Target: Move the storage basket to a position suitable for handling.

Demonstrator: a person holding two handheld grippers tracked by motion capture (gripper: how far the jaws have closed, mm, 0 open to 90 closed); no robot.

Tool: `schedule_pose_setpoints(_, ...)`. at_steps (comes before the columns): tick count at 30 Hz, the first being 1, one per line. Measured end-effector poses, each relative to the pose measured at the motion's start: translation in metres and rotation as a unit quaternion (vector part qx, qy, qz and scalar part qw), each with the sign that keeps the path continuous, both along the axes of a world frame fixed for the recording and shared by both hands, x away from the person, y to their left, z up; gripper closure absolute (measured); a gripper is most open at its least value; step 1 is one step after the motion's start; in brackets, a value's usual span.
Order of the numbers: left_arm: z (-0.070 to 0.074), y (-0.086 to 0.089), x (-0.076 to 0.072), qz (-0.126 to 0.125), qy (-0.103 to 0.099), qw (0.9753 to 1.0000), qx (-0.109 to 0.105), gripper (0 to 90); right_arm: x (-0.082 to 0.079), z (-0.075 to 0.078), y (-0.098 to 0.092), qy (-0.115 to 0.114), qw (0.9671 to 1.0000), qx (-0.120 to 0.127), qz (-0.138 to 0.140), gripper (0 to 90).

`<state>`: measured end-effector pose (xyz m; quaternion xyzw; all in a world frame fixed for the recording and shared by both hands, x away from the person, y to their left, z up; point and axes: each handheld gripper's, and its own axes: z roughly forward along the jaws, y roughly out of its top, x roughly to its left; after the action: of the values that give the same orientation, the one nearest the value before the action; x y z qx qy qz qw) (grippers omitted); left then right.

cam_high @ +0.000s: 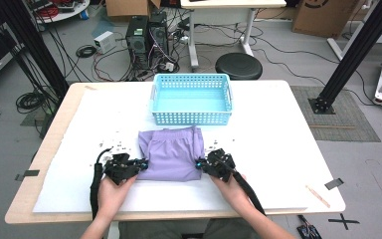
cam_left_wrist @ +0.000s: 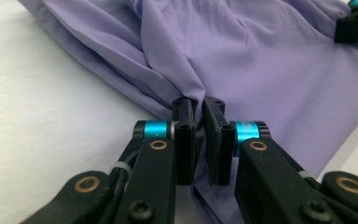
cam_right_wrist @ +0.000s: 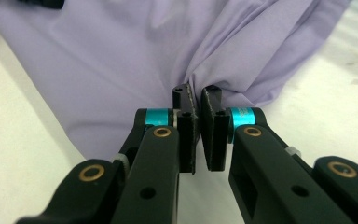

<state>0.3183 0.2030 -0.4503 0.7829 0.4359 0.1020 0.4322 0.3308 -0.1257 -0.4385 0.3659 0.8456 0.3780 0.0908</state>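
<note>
garment (cam_high: 173, 152): plain lilac purple, no print
basket (cam_high: 191, 117): light turquoise blue, walls patterned with a grid of small holes
table (cam_high: 278, 144): white top sheet, pale wood showing at the left and near edges
left tongs (cam_left_wrist: 199, 140): black jaws and arms, bright teal collars, brass-coloured rivets
right tongs (cam_right_wrist: 198, 133): black, with the same teal collars and brass-coloured rivets
stool (cam_high: 238, 65): black seat
floor (cam_high: 288, 59): grey, crossed by black cables

White-topped table (cam_high: 278, 149); lilac garment (cam_high: 171, 153) near front edge; blue basket (cam_high: 191, 117) just behind
</note>
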Motion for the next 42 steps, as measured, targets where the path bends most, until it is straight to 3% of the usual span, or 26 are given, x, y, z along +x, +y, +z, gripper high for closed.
schedule_pose_setpoints(4,0.001,-0.011,0.000,-0.016,0.000,0.9999,0.002,82.7,0.000,0.005,-0.013,-0.001,0.9999,0.006,-0.009,86.2)
schedule_pose_setpoints(9,0.001,-0.024,0.000,-0.030,0.003,0.9995,-0.012,82.7,-0.005,0.009,-0.029,-0.004,0.9999,0.006,-0.015,86.1)
schedule_pose_setpoints(25,0.002,-0.062,-0.004,-0.069,0.008,0.9973,-0.026,82.6,-0.031,0.014,-0.073,-0.015,0.9995,0.008,-0.026,86.1)
schedule_pose_setpoints(29,0.004,-0.075,-0.015,-0.083,0.003,0.9961,-0.029,82.6,-0.042,0.015,-0.087,-0.012,0.9995,0.010,-0.027,86.1)
schedule_pose_setpoints(42,0.008,-0.089,-0.051,-0.124,0.005,0.9918,-0.030,82.6,-0.073,0.009,-0.112,-0.004,0.9997,0.012,-0.019,86.0)
